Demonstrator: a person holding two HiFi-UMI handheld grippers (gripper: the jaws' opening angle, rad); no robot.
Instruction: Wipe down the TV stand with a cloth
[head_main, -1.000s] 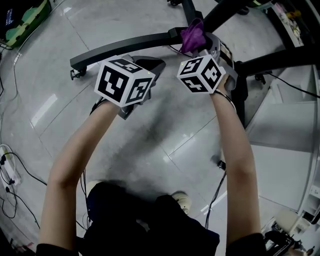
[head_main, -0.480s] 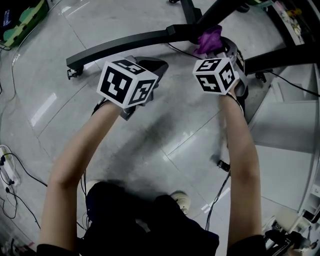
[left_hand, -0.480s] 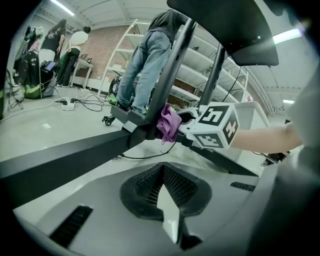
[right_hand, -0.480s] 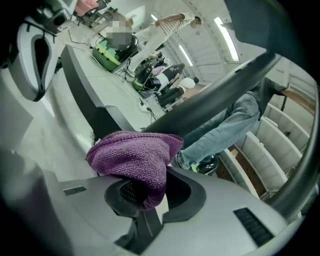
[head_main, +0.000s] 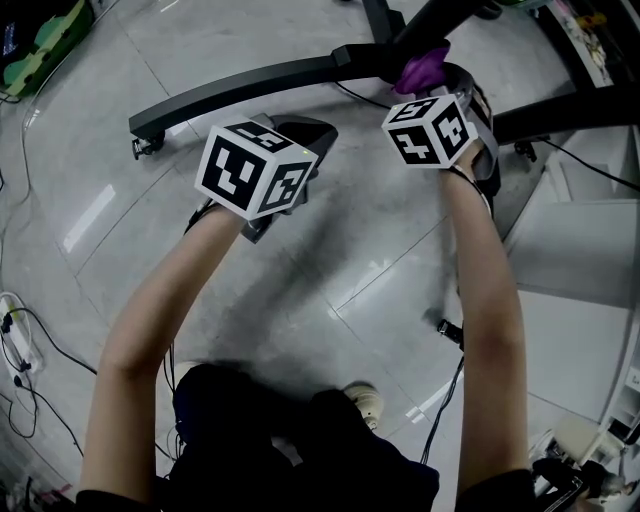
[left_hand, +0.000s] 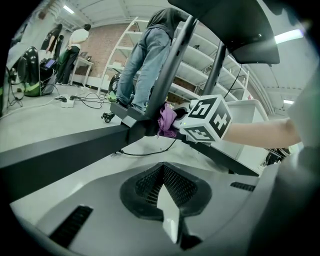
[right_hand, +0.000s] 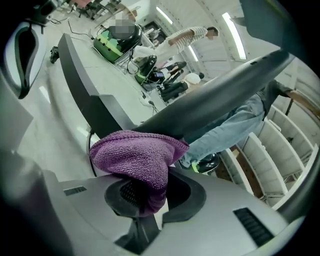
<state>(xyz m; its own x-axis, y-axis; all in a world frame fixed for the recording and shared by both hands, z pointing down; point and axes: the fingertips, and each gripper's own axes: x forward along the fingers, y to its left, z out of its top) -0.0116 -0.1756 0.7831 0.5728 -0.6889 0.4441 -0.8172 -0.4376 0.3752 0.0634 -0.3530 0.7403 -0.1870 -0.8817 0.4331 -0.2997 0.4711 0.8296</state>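
Observation:
The TV stand's black base shows in the head view as a long curved leg (head_main: 250, 85) with further legs (head_main: 570, 112) to the right. My right gripper (head_main: 436, 85) is shut on a purple cloth (head_main: 422, 68) and holds it against the stand where the legs meet. In the right gripper view the bunched cloth (right_hand: 137, 159) sits in the right gripper (right_hand: 145, 195), touching the dark leg (right_hand: 90, 107) and sloping bar (right_hand: 215, 97). My left gripper (head_main: 300, 135) hovers over the floor short of the curved leg, shut and holding nothing. The left gripper view shows the left gripper (left_hand: 162, 187), the cloth (left_hand: 167, 120) and the leg (left_hand: 60, 155).
A caster (head_main: 140, 148) ends the curved leg. Thin cables (head_main: 590, 172) run over the glossy tiled floor, with a power strip (head_main: 18, 345) at left. A person in jeans (left_hand: 142, 60) stands behind the stand, before white shelving (left_hand: 200, 65). My shoe (head_main: 362, 400) is below.
My right gripper has carried the purple cloth to the right and a little farther away along the stand's base. The left gripper has barely moved.

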